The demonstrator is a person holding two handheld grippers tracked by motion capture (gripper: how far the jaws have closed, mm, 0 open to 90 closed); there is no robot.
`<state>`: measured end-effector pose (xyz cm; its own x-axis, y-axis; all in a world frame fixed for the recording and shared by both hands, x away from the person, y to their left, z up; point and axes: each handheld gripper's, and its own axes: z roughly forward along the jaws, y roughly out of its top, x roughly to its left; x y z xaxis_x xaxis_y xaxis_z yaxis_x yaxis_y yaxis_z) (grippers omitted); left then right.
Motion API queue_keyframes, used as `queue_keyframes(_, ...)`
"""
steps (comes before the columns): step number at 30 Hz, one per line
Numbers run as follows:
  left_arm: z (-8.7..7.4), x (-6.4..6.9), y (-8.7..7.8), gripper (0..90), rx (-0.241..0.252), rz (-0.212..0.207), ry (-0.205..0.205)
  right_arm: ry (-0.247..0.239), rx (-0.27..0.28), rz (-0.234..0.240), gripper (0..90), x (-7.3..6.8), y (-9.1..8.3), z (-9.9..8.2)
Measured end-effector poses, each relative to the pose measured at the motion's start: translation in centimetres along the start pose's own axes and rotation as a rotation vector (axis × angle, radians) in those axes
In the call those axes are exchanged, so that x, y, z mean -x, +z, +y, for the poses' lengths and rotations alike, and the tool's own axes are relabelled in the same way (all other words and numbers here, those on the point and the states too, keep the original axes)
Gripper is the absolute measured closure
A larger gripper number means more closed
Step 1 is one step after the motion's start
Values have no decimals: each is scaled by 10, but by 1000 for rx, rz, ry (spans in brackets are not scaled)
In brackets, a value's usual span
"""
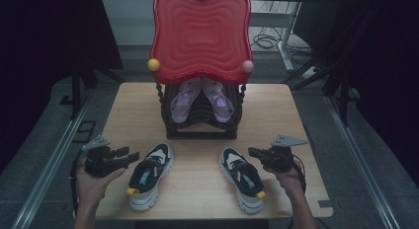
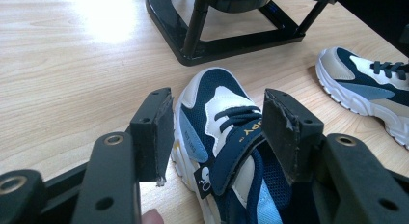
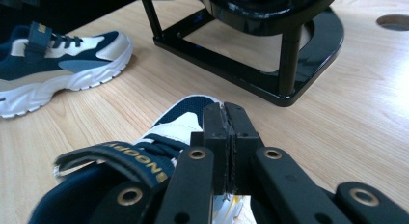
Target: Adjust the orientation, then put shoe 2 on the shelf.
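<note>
I have two navy-and-white sneakers on the table (image 1: 207,189), in front of the black rack (image 1: 201,125) that holds a lilac pair under a red lid. The left shoe (image 1: 150,174) lies just beside the left gripper (image 1: 129,157); in the left gripper view its jaws stand spread, straddling the strap and tongue without the pads pressing. The right gripper (image 1: 253,151) is just beside the right shoe (image 1: 242,178), its jaws pressed together with nothing between them, above that shoe's collar in the right gripper view. I judge the step in hand to be picking up the left shoe. To do it well, I would lower the left gripper until both pads bracket the collar sides, close firmly on the stiff upper rather than the loose strap, then lift level. I would keep the right gripper clear of the laces.
</note>
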<state>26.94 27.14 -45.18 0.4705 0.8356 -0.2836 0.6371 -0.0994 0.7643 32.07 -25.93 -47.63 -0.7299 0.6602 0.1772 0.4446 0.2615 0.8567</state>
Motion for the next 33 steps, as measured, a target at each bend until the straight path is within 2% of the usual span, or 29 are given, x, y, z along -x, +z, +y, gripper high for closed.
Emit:
queue_keyframes(8,0,-1,-2,453,1,0,1,17,22,-22,865,-3,-20,-6)
queue_keyframes(18,-1,1,-3,453,-1,0,6,40,20,-48,857,-3,-41,-20)
queue_keyframes(28,-1,6,-1,449,-13,-4,16,42,24,-37,810,-3,-44,-20)
queue_keyframes(33,0,8,-2,448,-18,-6,29,55,21,-45,748,-5,-46,-20)
